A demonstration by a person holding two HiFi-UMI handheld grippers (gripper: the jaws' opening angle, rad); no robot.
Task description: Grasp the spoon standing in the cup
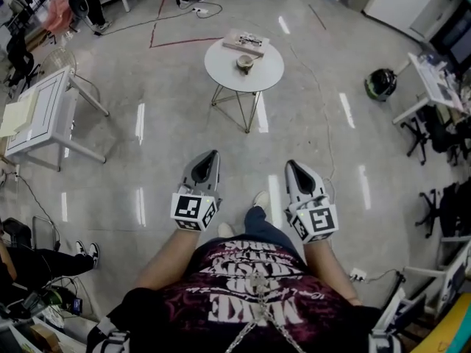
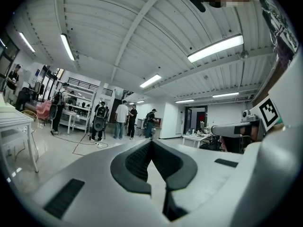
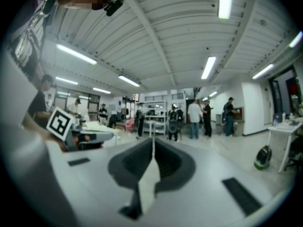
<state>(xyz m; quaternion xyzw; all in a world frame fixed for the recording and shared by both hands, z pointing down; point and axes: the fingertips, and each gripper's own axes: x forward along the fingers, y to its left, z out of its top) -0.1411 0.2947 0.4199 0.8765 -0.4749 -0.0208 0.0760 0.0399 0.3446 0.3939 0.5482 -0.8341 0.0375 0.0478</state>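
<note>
Near: left hand-held gripper (image 1: 212,157) and right hand-held gripper (image 1: 291,166), jaws of both pressed together, nothing between them. Far: round white desk (image 1: 221,70) on thin wire legs. Cup (image 1: 244,63) near desk centre; spoon too small to make out. Probably stiff, light, slick: pinch upper handle.

white table (image 1: 221,68), tan cup (image 1: 245,64)

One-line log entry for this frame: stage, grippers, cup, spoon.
stage: short of round table | left gripper: shut, empty | right gripper: shut, empty | cup: on it, far ahead, untouched | spoon: too small to tell
</note>
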